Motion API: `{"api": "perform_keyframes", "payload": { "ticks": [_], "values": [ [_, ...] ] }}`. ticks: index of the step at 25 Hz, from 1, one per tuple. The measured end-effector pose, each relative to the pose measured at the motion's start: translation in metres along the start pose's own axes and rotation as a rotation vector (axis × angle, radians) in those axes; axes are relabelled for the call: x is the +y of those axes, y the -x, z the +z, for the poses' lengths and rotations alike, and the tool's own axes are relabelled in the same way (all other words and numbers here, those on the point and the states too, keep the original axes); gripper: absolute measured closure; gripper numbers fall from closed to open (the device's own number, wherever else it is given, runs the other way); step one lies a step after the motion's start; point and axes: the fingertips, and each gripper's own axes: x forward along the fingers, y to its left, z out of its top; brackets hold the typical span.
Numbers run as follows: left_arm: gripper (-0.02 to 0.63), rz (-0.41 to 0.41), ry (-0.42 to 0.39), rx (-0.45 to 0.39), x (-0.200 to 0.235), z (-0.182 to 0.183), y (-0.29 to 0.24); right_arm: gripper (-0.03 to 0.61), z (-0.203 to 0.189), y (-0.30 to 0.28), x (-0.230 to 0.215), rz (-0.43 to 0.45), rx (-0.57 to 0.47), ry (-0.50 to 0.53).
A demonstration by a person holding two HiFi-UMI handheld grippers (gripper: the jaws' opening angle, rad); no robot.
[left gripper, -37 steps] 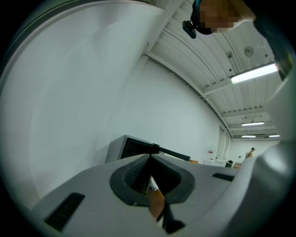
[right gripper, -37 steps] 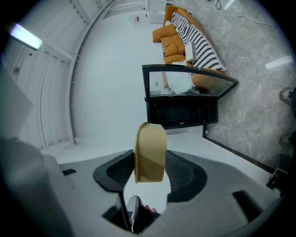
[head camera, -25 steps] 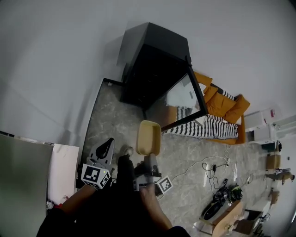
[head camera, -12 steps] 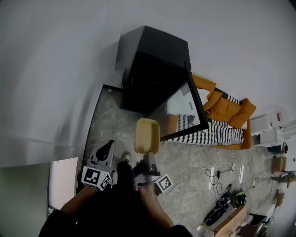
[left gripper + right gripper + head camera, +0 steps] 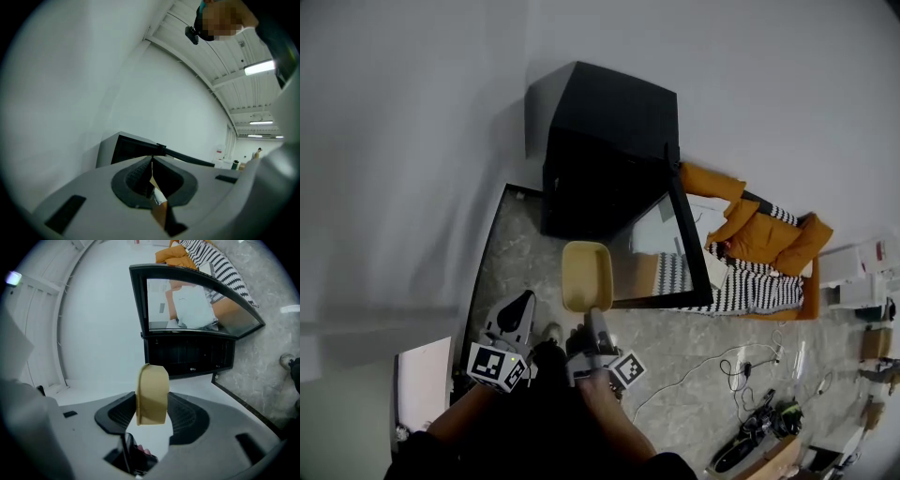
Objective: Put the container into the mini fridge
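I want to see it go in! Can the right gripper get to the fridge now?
Probably yes. The fridge has its door open, and nothing shows between its dark inside and the right gripper, whose fingers hold the container. It is not there yet.

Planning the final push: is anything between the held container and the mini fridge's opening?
Nothing visible. The door stands swung open to the side, and only bare floor lies between the container in the right gripper and the dark opening of the mini fridge.
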Motion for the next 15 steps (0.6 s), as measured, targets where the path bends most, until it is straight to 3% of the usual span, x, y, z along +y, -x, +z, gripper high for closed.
{"api": "perform_keyframes", "payload": {
  "ticks": [8, 15],
  "values": [
    [0.606, -0.007, -0.027, -0.008, -0.007, -0.008, -0.045, 0.380, 0.050, -0.040, -0.011, -0.005, -0.017, -0.002],
    [0.606, -0.029, -0.032, -0.008, -0.002, 0.019, -0.090, 0.380, 0.061, -0.069, -0.013, -0.007, -0.043, -0.007]
  ]
}}
